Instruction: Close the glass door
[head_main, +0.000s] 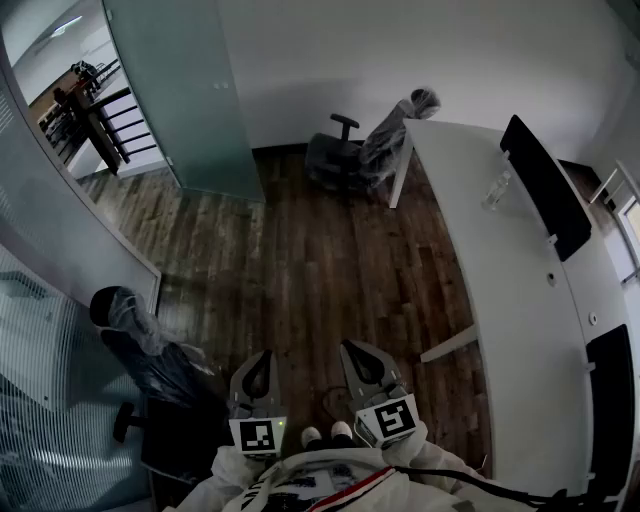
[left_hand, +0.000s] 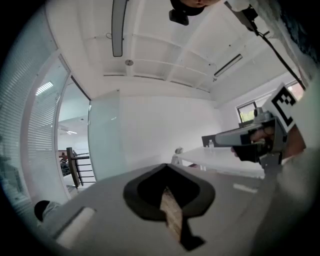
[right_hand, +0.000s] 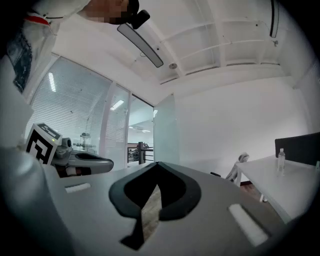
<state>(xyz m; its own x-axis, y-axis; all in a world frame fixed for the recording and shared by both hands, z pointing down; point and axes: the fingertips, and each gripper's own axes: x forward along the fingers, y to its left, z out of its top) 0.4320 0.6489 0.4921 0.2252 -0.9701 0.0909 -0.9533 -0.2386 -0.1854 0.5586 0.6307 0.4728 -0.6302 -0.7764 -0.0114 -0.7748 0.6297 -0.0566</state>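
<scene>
I had the left claw (head_main: 261, 354) and right claw (head_main: 353, 347) level, close to my body, each pinched together on nothing. The glass door (head_main: 190, 100) stood open ahead on the left, across the floor (head_main: 300, 250), well apart from both.

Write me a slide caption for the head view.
Both shut and empty, the left gripper and right gripper face an open glass door across a wooden floor; desk at right.
</scene>
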